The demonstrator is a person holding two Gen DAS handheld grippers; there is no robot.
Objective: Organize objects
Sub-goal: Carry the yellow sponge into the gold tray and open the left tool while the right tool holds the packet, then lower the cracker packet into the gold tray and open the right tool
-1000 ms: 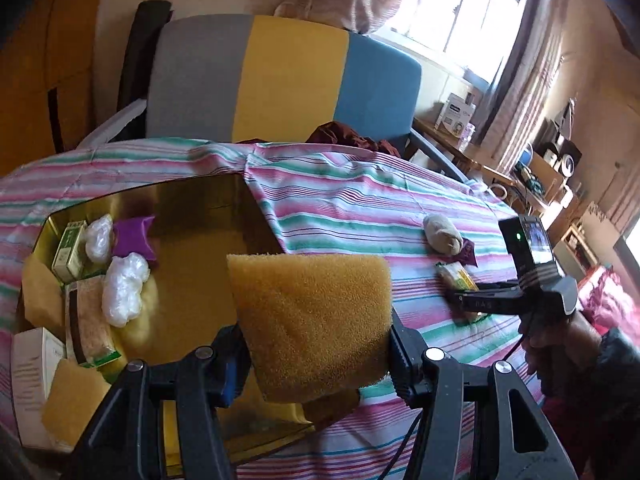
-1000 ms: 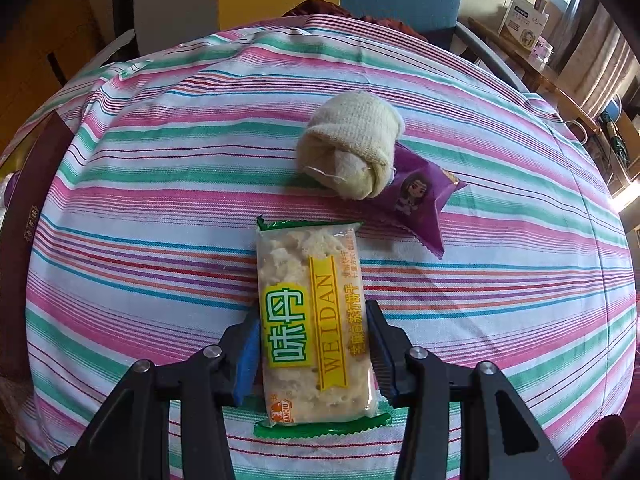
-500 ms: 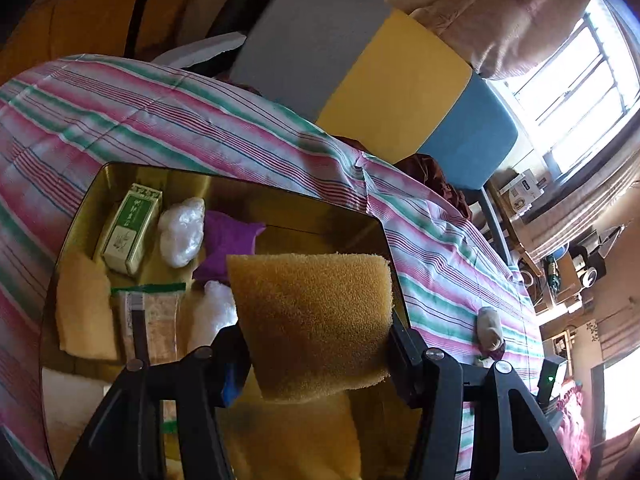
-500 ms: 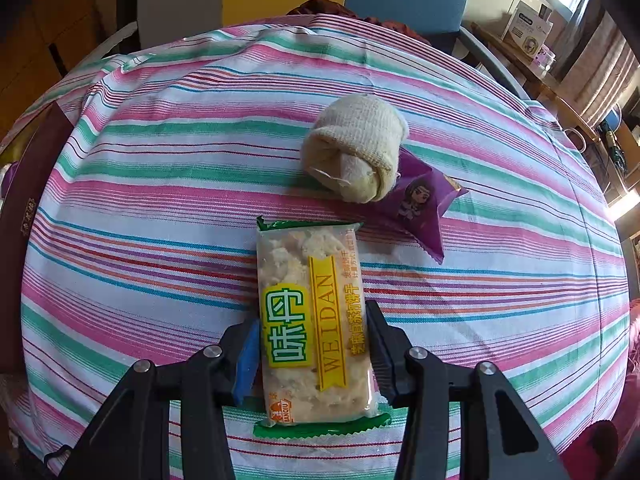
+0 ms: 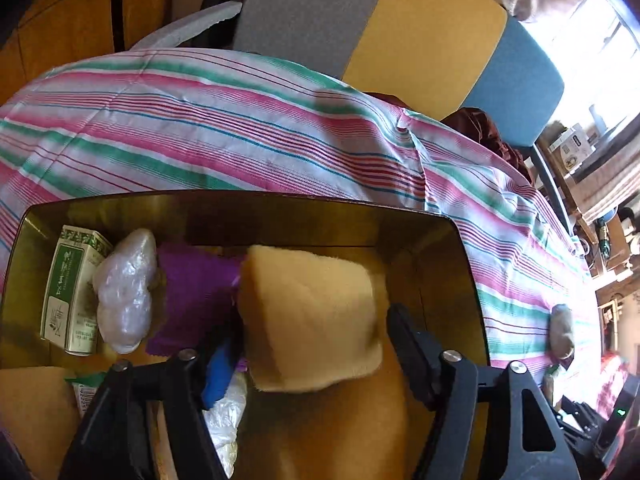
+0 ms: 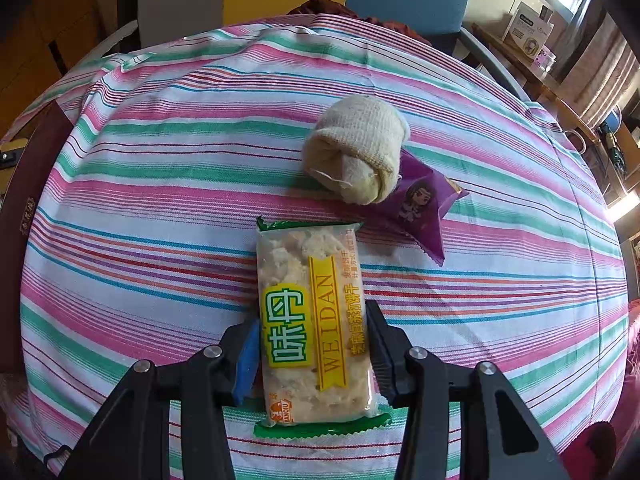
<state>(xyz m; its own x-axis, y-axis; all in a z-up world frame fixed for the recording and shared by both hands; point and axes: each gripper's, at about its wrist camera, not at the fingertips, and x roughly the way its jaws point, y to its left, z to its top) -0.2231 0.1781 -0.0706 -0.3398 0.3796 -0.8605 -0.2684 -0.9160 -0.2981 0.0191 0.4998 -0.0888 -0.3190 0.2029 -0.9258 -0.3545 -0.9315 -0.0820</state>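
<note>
My left claw [image 5: 312, 344] sits low over the gold metal tin [image 5: 240, 208] with its fingers spread; the yellow sponge block [image 5: 310, 320] lies between them, blurred, and I can't tell if either pad touches it, though there is a clear gap to the right finger [image 5: 408, 344]. The sponge is inside the tin, against the crumpled purple wrapper [image 5: 192, 296]. Left of that wrapper lies a lumpy clear plastic bundle [image 5: 126, 292], and beyond it a green-and-white carton [image 5: 70, 288] stands against the tin's left wall. A second yellow sponge piece [image 5: 32, 412] shows in the near left corner, and a white plastic bag [image 5: 228, 412] is partly hidden behind my left finger. The tin rests on the pink, green and white striped tablecloth [image 5: 240, 120] covering the tabletop. Far right in this view, a rolled beige cloth [image 5: 562, 332] lies on the stripes. My right claw [image 6: 312, 344] pinches the clear biscuit packet with green ends and yellow label [image 6: 316, 320] by its two long edges, near the lower half; the packet lies flat on the cloth, pointing away from me. Just past its far end the beige roll [image 6: 356, 148] rests partly on a purple snack packet with a cartoon figure [image 6: 420, 204]. Behind the tabletop stands a grey, yellow and blue panelled chair back [image 5: 400, 28].
</note>
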